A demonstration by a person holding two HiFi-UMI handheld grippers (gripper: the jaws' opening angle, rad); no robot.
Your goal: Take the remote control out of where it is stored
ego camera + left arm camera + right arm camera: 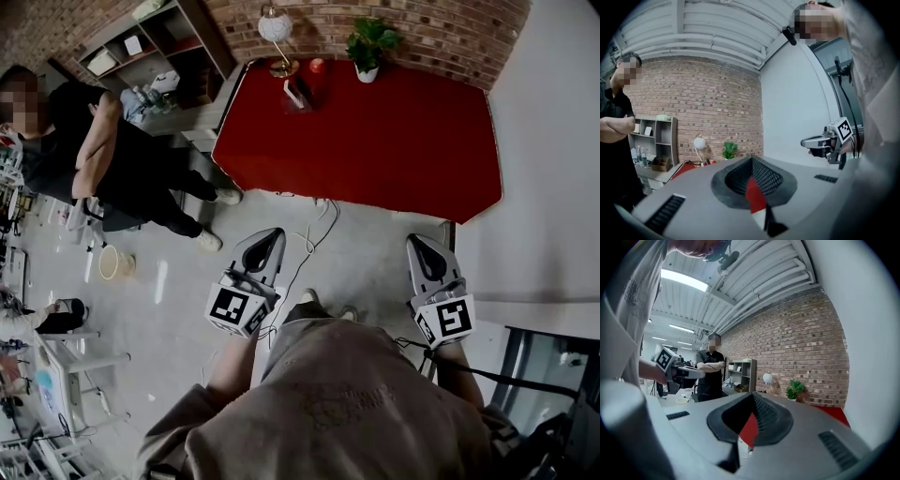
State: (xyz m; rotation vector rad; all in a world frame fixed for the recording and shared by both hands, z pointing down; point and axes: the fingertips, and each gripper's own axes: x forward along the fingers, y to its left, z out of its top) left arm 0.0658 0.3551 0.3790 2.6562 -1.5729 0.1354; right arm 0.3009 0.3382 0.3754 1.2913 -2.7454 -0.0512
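A red table [375, 150] stands against the brick wall ahead. Near its back edge is a small dark holder [298, 94] with a slim dark thing in it; it is too small to tell whether this is the remote control. My left gripper [265, 232] and right gripper [419, 240] hang over the grey floor, both short of the table and pointing toward it. Each has its jaws closed together with nothing between them. The left gripper view shows the right gripper [820, 141] off to its side; the right gripper view shows the left gripper [686, 372].
On the table stand a white globe lamp [276, 28], a potted plant [367, 45] and a small red object [317, 66]. A person in black [112, 159] stands at the left by a grey shelf unit [159, 42]. A cable [309, 239] lies on the floor.
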